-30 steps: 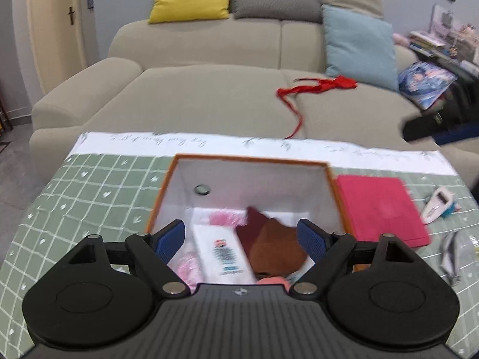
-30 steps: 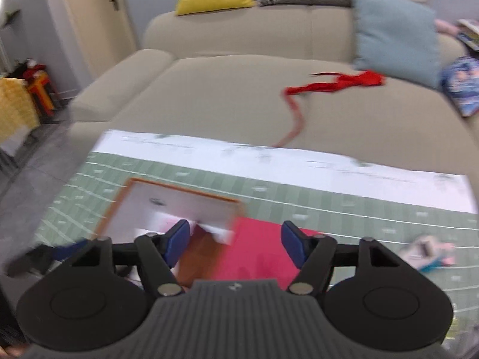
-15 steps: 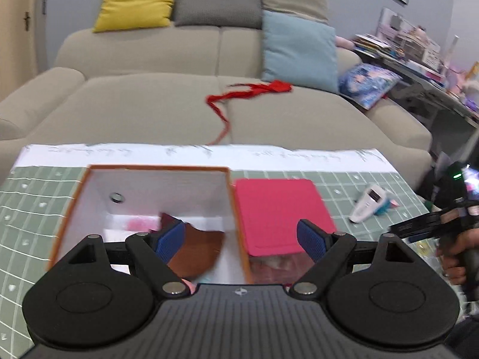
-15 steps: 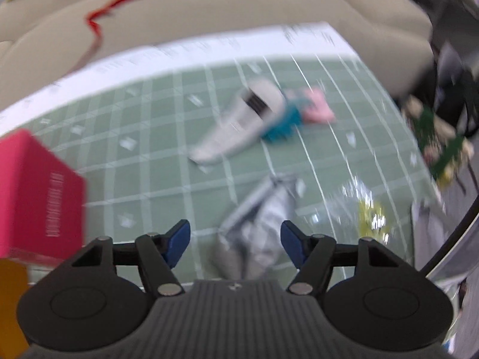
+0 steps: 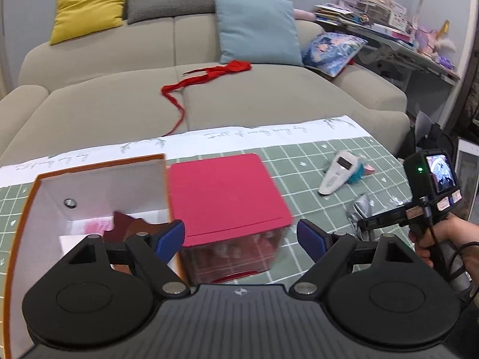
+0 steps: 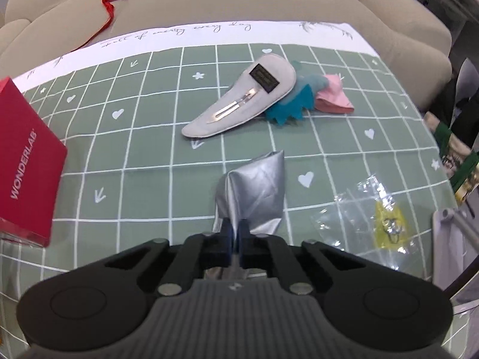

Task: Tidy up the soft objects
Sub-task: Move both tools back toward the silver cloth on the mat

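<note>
My right gripper [image 6: 235,233] is shut on the near corner of a silver fabric pouch [image 6: 254,191] lying on the green checked tablecloth [image 6: 149,155]; the pouch also shows in the left wrist view [image 5: 360,209]. Beyond it lie a grey felt piece with a hair clip [image 6: 242,104], a teal felt piece [image 6: 292,107] and a pink one [image 6: 332,95]. My left gripper [image 5: 241,236] is open and empty above a red-lidded box [image 5: 224,191]. An orange-rimmed open box [image 5: 89,185] to the left holds brown cloth [image 5: 131,224] and pink items.
A clear plastic bag with a yellow insert [image 6: 380,221] lies right of the pouch. A beige sofa [image 5: 209,95] stands behind the table with cushions and a red ribbon [image 5: 203,80]. A cluttered desk [image 5: 389,15] is at far right.
My right gripper swung right from the boxes, came down over the silver pouch and closed on it. My left gripper shifted right from over the open box to over the red-lidded box.
</note>
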The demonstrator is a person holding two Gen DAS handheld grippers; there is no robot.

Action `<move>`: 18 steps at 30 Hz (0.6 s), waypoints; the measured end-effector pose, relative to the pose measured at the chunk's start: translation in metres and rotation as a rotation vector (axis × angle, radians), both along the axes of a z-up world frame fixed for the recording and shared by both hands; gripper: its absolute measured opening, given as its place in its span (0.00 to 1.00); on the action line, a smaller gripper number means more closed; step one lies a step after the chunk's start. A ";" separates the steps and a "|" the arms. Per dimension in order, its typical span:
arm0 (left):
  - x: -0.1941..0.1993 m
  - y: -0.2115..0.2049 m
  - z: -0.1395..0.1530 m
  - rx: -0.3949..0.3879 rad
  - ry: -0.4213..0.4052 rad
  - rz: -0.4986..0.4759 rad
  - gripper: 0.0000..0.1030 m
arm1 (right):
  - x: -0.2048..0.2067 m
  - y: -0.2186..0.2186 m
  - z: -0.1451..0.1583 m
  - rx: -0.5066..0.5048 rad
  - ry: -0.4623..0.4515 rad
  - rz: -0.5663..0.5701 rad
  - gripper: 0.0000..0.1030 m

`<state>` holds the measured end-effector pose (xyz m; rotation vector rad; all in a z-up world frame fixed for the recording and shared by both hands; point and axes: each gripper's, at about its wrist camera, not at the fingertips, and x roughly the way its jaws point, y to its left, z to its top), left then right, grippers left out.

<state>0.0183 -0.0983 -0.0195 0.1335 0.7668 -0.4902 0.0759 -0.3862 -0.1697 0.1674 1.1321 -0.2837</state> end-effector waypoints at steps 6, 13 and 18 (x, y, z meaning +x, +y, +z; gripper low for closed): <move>-0.006 -0.046 -0.003 0.036 -0.010 -0.085 0.96 | -0.003 -0.017 0.008 0.063 0.010 -0.046 0.00; 0.008 -0.127 -0.040 0.023 -0.008 -0.213 0.96 | -0.017 -0.024 0.022 0.096 0.009 0.031 0.01; 0.029 -0.170 -0.065 0.015 0.051 -0.344 0.97 | -0.043 -0.050 0.013 0.128 0.024 0.060 0.01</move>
